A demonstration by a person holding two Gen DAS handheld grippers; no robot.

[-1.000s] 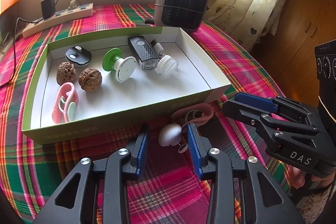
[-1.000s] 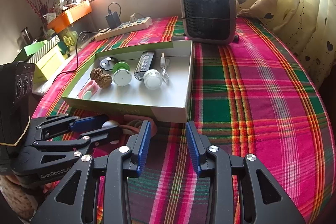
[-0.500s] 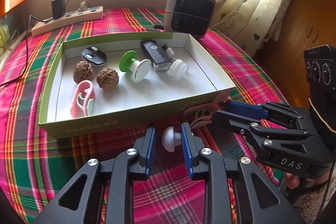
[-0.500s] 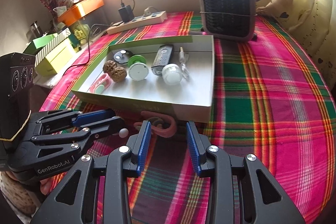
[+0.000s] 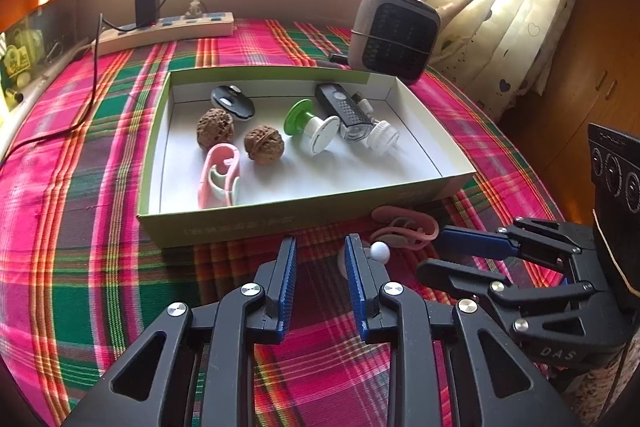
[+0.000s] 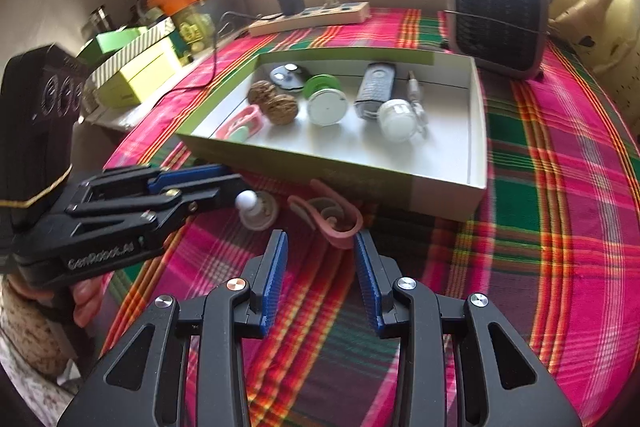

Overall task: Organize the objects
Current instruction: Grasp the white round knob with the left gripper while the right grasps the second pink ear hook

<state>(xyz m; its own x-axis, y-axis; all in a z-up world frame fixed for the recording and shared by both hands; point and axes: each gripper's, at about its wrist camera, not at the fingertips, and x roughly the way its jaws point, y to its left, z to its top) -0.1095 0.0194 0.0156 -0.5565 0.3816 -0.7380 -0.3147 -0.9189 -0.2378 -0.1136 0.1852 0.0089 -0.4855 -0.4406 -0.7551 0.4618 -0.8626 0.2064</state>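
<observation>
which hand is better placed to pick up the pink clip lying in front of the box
Right. The pink clip lies just past the right gripper, whose jaws are open, in line with the gap. The left gripper is shut, off to the side by the white knob.

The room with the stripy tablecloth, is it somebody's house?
Probably a home, yes. A plaid tablecloth covers the table, heart-print curtains hang by a sunny window, and a small heater and a power strip sit by the wall.
</observation>
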